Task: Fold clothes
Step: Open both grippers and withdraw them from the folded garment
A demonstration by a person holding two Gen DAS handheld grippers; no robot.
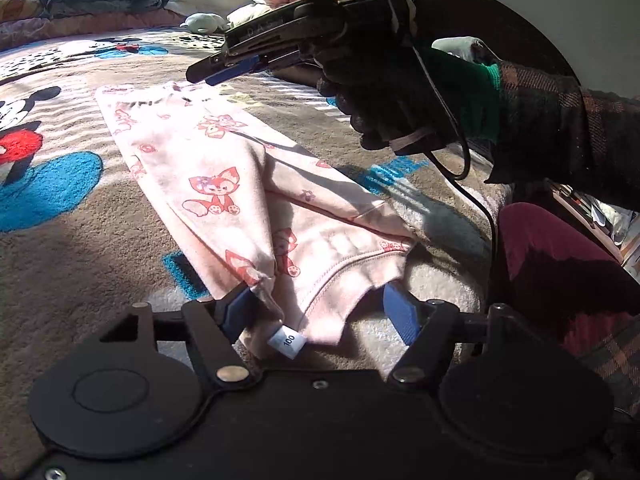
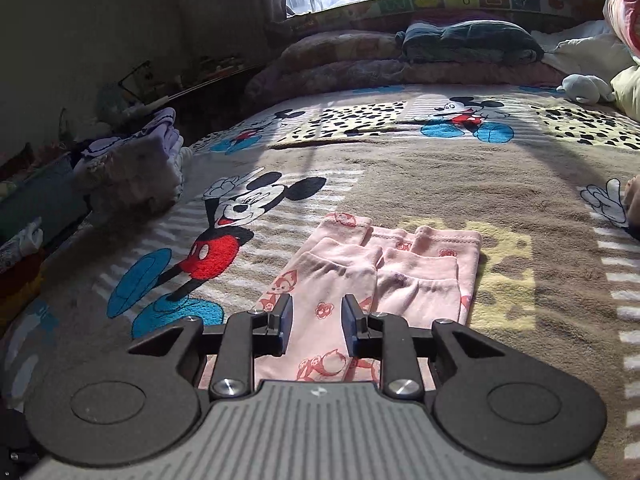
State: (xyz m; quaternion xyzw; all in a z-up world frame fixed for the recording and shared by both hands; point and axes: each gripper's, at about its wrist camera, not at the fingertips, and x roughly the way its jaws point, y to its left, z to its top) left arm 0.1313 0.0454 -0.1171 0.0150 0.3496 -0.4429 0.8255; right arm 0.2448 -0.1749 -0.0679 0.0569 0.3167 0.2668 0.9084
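Soft pink fox-print trousers (image 1: 240, 184) lie folded on the fuzzy cartoon blanket (image 1: 80, 272). Left gripper (image 1: 320, 312) and right gripper (image 2: 316, 322) both gape, waistband and cuffs between them.

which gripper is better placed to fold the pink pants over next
Left, likely. The left gripper is open astride the waistband end of the pink pants, by the size tag. The right gripper hangs open above the legs.

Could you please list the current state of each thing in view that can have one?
Pink pants: folded lengthwise, flat on the blanket, cuffs stacked.
Size tag: sticking out at the waistband.
Left gripper: jaws open around the waistband.
Right gripper: jaws open above the pants.
Blanket: spread flat.
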